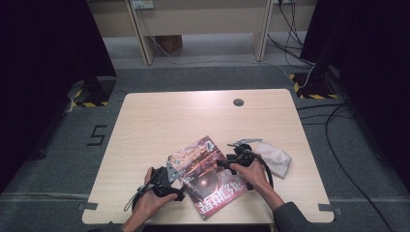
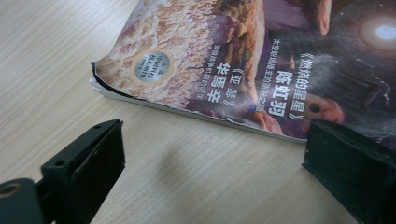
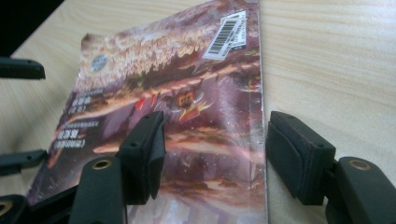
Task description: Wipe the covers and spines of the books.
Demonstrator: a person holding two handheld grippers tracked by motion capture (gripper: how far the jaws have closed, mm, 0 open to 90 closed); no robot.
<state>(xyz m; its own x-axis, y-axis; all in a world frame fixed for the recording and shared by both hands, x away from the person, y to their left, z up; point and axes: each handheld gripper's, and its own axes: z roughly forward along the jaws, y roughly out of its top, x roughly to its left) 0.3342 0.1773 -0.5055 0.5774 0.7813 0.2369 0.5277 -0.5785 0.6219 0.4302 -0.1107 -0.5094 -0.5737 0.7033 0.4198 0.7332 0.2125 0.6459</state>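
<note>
magazine (image 1: 209,175) lies flat near the front edge of the table (image 1: 159,116), cover up, between both hands. left gripper (image 2: 212,154) sits just off its long edge, jaws wide apart, nothing between them but bare wood. right gripper (image 3: 215,156) straddles the opposite edge, jaws partly open, one over the cover, one on the table side, not pressing. likely light, floppy, glossy so slippery; corner (image 2: 95,77) already curled. best bet: pinch that lifted corner or the thicker spine edge, not the middle. folded cloth (image 1: 274,157) just right of the right gripper, untouched.
</note>
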